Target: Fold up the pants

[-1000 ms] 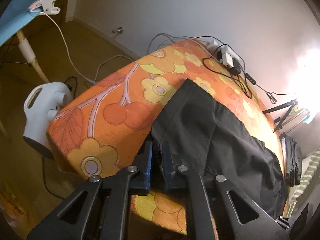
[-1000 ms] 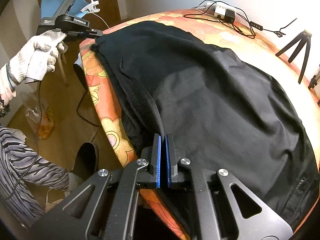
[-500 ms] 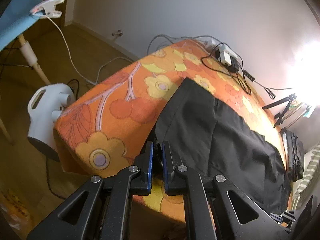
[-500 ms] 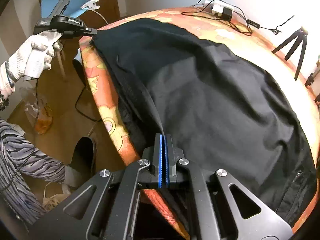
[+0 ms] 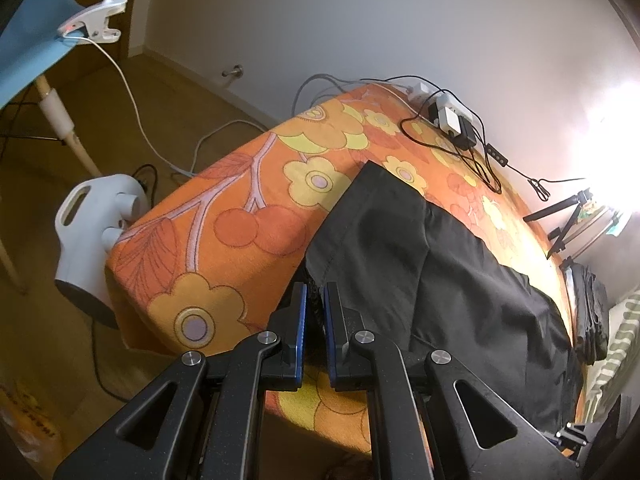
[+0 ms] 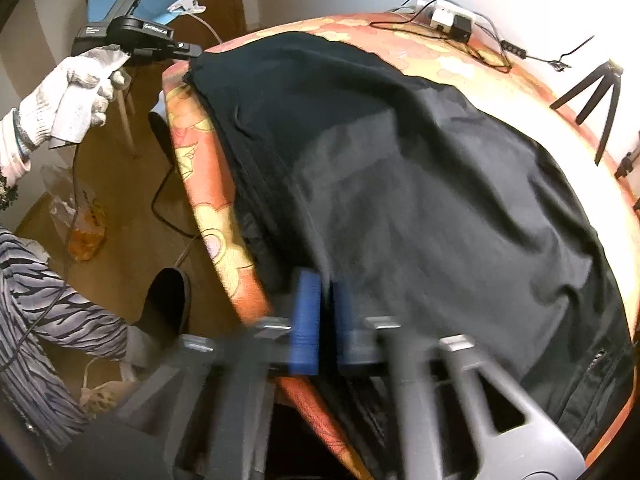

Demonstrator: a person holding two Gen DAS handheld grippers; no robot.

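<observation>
Across the floral table (image 5: 224,236), black pants (image 6: 400,184) lie spread, near edge overhanging. Your left gripper (image 5: 315,316) & right gripper (image 6: 326,304) both pinch that edge, jaws clamped on cloth. Fabric's soft, limp, light; grip hems/waistband, keep it taut.

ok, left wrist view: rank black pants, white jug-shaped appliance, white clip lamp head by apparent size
1. Black pants, by far.
2. White jug-shaped appliance on the floor.
3. White clip lamp head, though it sits farther off, so true size is unsure.
</observation>
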